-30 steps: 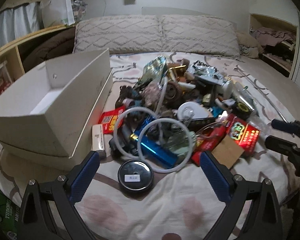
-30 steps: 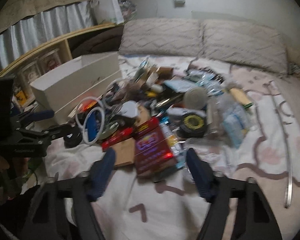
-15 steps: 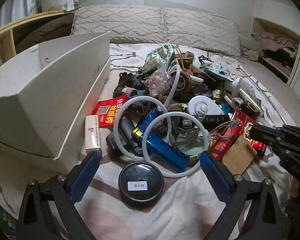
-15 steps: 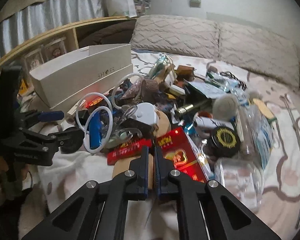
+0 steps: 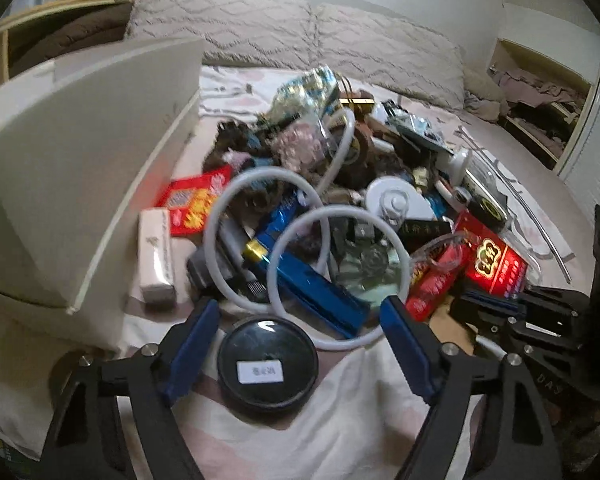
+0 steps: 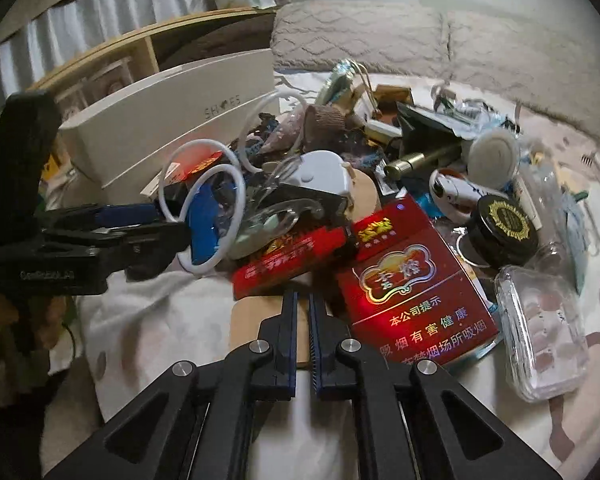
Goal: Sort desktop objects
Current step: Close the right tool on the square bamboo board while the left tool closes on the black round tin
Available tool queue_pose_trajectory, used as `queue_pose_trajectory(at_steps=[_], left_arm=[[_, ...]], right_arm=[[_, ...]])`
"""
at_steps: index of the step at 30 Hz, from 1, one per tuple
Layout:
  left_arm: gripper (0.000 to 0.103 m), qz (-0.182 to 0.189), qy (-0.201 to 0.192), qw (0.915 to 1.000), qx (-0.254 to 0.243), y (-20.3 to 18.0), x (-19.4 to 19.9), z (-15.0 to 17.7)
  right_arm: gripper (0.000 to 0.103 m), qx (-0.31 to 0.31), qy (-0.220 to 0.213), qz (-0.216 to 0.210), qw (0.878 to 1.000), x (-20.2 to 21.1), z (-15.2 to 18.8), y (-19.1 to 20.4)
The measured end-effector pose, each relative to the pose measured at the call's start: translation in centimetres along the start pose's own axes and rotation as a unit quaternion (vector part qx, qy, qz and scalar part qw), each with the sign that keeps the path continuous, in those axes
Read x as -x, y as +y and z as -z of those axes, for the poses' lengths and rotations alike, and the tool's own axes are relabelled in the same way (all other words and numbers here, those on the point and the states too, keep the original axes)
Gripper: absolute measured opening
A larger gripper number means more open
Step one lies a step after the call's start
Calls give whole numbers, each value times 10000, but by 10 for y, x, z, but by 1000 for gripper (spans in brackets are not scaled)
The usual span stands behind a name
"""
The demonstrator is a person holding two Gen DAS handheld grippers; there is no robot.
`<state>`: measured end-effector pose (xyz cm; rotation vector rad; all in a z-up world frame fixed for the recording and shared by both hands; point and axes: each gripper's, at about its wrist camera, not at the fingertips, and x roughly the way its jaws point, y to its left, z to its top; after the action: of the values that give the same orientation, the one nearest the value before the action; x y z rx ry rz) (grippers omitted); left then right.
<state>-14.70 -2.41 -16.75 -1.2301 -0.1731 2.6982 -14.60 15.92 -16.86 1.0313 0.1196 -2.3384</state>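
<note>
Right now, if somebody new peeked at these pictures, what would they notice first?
Probably the big jumbled heap of small things in the middle of the bed, with looping white tubing on its near side. A shiny red box glows at the heap's near edge, just past the right gripper. A white shoe box stands along the heap's left side.

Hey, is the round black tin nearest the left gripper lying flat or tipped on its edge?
Flat. The black tin lies lid-up on the bedspread, its full round top and white label facing the camera.
</note>
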Motion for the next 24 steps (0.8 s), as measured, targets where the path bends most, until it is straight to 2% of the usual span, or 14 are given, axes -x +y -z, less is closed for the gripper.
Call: queue_pose_trajectory(at_steps=[3,9,14,18,24], left_arm=[[82,41,64,9999,-104,-4,-2,4],[82,429,139,9987,-228,-16,-1,9],[82,717,285,9952,-604,-36,2,21],[82,504,209,9955,-772,-42,5,26],[82,67,73,9978,-658,-34,3,26]], right_arm=[[7,-54,12,-82,10000,1,2,2],[7,-61,65,-301,9995,5,7,9],[7,-134,82,-404,9991,9,10,13],[7,-576,72,-227,9981,11,5,-2],[7,-1198,170,-99,9926,2,-2,-34]])
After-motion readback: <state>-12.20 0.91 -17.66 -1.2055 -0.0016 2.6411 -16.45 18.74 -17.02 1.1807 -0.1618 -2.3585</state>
